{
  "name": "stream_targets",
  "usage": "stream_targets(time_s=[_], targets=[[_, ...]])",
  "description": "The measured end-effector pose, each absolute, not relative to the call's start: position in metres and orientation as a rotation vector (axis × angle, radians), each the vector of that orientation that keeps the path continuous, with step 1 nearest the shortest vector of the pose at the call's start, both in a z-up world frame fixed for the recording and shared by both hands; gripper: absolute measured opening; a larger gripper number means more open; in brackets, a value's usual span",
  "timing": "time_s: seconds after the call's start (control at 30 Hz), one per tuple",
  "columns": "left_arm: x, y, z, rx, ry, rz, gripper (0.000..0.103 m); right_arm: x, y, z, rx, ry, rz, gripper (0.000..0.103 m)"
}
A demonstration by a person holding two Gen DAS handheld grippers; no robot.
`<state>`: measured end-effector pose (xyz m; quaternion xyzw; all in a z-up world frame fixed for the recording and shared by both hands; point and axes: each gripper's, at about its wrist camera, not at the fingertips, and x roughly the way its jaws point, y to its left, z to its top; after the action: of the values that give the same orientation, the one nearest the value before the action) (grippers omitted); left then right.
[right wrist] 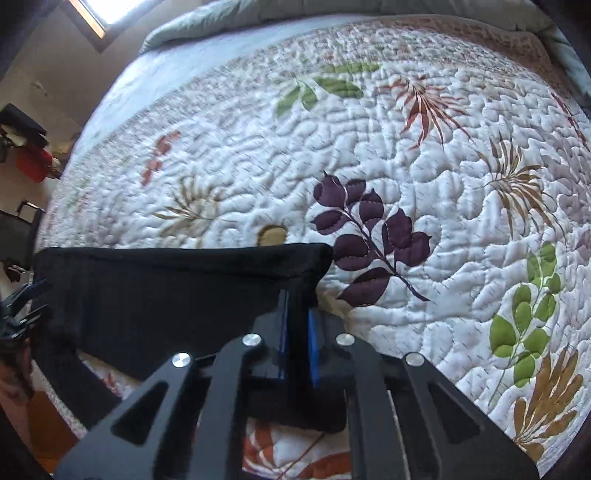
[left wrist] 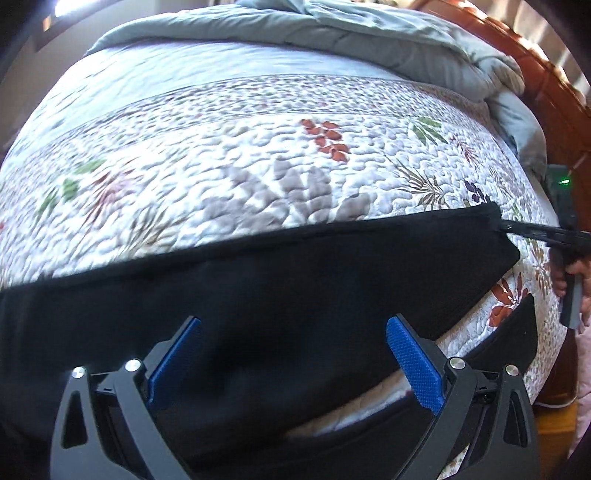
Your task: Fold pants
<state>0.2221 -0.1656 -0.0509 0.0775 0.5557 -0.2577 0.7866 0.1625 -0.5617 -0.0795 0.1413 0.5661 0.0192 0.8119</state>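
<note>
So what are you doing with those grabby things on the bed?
A person is folding black pants on a flowery quilt, using a gripper in each hand. The right gripper is shut on one end of the pants. The left gripper is open and sits over the middle of the dark cloth, not pinching it. The pants lie stretched across the near edge of the bed. A grey blanket is bunched at the far side.

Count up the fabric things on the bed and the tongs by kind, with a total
Black fabric pants: 1
White quilted leaf-print bedspread: 1
Grey-green bunched comforter: 1
Black two-finger tongs with blue pads: 2, left and right
Total: 5
</note>
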Motion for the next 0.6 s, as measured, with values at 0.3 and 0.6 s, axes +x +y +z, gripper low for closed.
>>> stream_targets(time_s=[0.3,0.6], targets=[[0.271,-0.22,-0.068,0.308,1.189,-0.804,0.099,0.126,-0.558,-0.01,0.324,0.998,0.263,0.006],[0.276,-0.242,-0.083,0.419,1.255,-1.079,0.09,0.101,-0.552,0.015,0.257,0.917,0.343,0.006]])
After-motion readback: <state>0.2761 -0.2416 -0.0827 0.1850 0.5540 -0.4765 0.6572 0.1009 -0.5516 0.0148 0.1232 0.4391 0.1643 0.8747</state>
